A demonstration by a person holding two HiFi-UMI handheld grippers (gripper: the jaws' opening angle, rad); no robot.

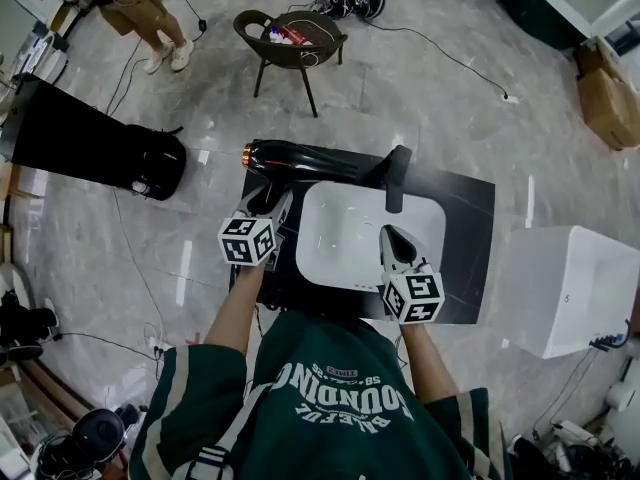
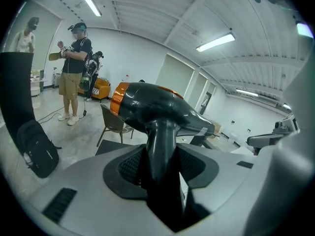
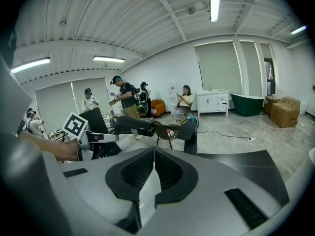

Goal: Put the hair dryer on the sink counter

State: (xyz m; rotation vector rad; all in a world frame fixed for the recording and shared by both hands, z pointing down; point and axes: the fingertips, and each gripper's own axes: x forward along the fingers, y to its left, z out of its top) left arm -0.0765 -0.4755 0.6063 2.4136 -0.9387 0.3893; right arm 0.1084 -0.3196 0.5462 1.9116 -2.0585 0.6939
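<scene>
A black hair dryer [image 1: 300, 160] with an orange rear ring hangs over the back left corner of the black counter [image 1: 465, 238]. My left gripper [image 1: 272, 200] is shut on its handle. In the left gripper view the handle [image 2: 160, 161] stands upright between the jaws of the left gripper [image 2: 160, 173], with the dryer body [image 2: 157, 107] lying across above them. My right gripper [image 1: 392, 238] hovers over the white sink basin [image 1: 340, 233], shut with nothing in it. In the right gripper view its pads meet at the right gripper [image 3: 152, 168], and the hair dryer [image 3: 130, 125] shows to the left.
A black faucet [image 1: 397, 176] rises at the basin's back edge. A brown chair [image 1: 290, 40] with small items stands behind the counter. A black bag [image 1: 150, 163] lies to the left, a white box [image 1: 575, 288] to the right. A person [image 1: 140, 8] stands far left.
</scene>
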